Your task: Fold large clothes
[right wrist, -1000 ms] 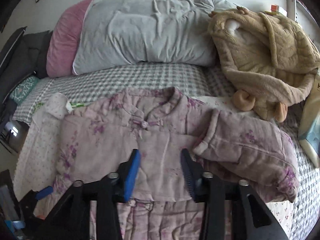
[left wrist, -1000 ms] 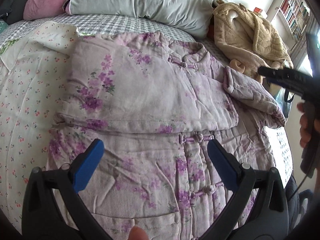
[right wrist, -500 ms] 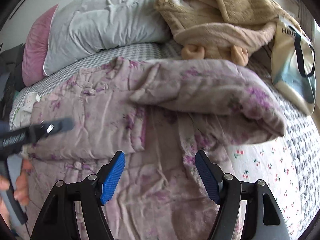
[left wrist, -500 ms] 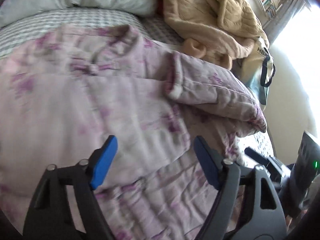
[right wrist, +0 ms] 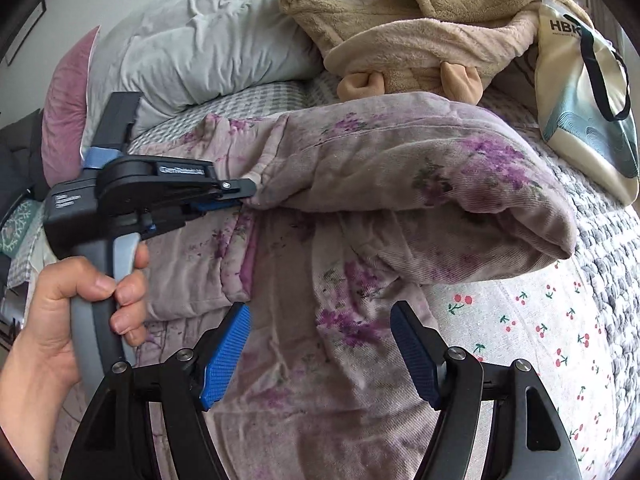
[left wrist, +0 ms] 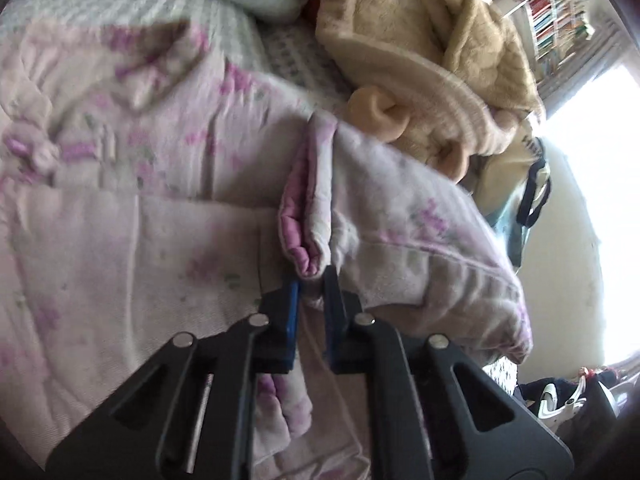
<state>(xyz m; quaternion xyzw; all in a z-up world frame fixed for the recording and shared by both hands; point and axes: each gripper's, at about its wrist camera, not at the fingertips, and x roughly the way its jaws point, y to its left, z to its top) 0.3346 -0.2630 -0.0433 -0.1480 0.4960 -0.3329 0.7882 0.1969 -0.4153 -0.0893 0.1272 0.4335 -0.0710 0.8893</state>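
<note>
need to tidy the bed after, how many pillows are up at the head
2: a pale grey pillow behind the floral jacket, and a pink pillow at its left. More may hide under the beige robe.

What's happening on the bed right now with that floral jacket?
A person is folding a padded floral jacket spread on the bed. The left gripper has just closed on the cuff of the sleeve lying across the jacket's front. The right gripper hovers open over the jacket's lower part, holding nothing. A tan fleece robe and a tote bag lie beside it.
</note>
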